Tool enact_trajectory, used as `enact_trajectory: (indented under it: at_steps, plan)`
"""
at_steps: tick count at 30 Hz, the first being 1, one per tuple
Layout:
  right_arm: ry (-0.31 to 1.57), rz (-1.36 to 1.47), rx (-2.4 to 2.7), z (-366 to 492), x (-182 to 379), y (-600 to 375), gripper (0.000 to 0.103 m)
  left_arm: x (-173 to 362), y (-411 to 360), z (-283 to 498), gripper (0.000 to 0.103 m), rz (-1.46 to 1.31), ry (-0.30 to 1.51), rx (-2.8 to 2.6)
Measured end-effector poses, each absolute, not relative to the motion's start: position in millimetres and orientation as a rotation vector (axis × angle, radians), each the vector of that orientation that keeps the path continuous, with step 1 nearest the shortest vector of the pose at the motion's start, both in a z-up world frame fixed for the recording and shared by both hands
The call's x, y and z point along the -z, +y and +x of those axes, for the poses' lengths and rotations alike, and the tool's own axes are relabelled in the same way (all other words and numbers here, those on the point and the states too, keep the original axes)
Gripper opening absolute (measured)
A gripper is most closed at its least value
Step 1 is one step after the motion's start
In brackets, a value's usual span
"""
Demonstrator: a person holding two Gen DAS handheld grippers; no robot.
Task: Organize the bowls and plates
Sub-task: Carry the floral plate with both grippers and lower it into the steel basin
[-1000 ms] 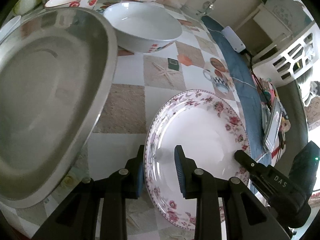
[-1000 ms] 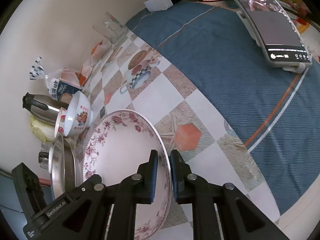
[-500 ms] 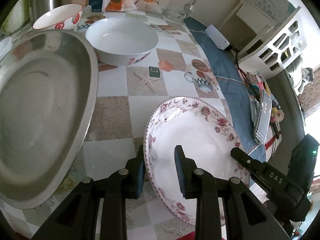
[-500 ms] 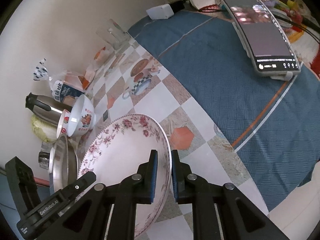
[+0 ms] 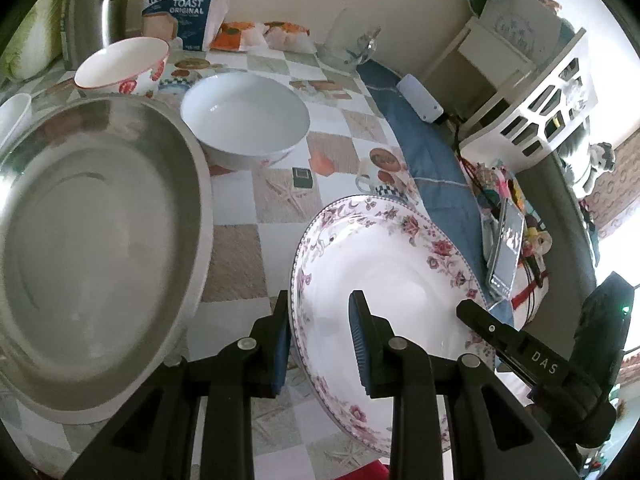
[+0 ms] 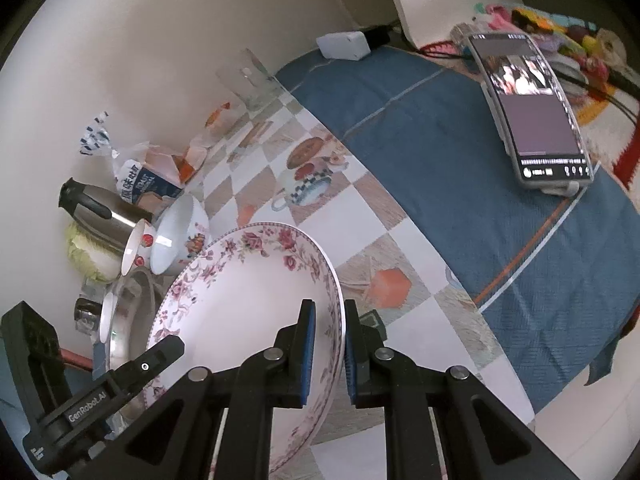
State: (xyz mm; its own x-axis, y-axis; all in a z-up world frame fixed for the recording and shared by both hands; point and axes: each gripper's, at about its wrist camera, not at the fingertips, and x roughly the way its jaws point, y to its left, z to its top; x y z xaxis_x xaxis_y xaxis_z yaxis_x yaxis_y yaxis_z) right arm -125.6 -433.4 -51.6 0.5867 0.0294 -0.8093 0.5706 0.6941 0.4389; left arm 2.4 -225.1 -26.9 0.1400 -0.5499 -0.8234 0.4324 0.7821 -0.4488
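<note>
Both tongs grasp the floral plate: the left tongs (image 5: 319, 332) clench its near rim, the right tongs (image 6: 325, 340) its opposite rim. The floral plate (image 5: 384, 276) is tilted above the bench (image 5: 248, 216), holding nothing. Left of the left tongs sits an unfilled steel basin (image 5: 96, 232); ahead, an unfilled white bowl (image 5: 245, 118).

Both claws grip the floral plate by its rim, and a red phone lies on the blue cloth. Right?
Not quite. In the right wrist view the phone on the blue cloth is white-cased, not red. Both claws, left and right, do straddle the floral plate rim.
</note>
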Motion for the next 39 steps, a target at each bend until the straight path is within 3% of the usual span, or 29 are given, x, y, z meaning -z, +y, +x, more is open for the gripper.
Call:
enact_trajectory:
  at_steps: [39]
  plan:
    - [0.930,0.575,0.225,-22.9,-17.1,-328.3,0.014,-8.6,-78.9,78.3,0.029,-0.576,1.173,0.609]
